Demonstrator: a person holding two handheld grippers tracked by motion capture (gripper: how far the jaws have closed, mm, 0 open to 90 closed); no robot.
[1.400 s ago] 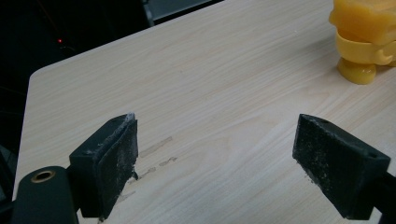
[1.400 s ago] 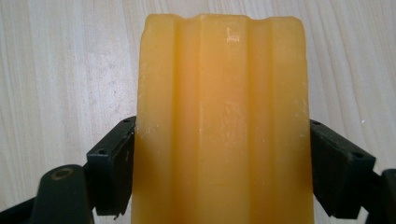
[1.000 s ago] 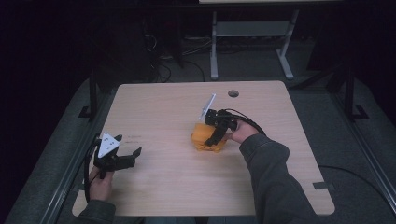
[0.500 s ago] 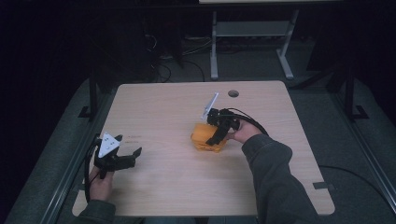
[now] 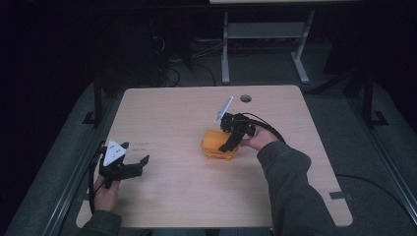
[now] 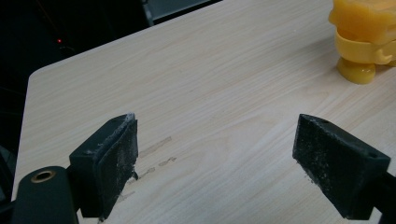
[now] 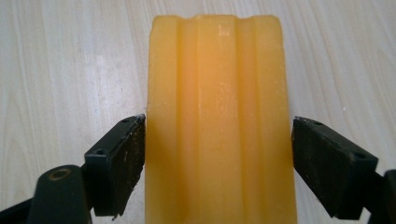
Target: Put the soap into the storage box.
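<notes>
**Yellow block on the worktop**

Your piece is a yellow-orange plastic block (image 5: 219, 143) that sits right of the middle of the worktop (image 5: 172, 113). Seen from above in the right gripper view, its top (image 7: 219, 121) is long, smooth and waxy, with shallow ridges that run lengthwise. In the left gripper view its near end (image 6: 362, 37) shows a rounded collar and a stubby round foot on the wood.

Dim surroundings, evenly lit, sharp focus
</notes>
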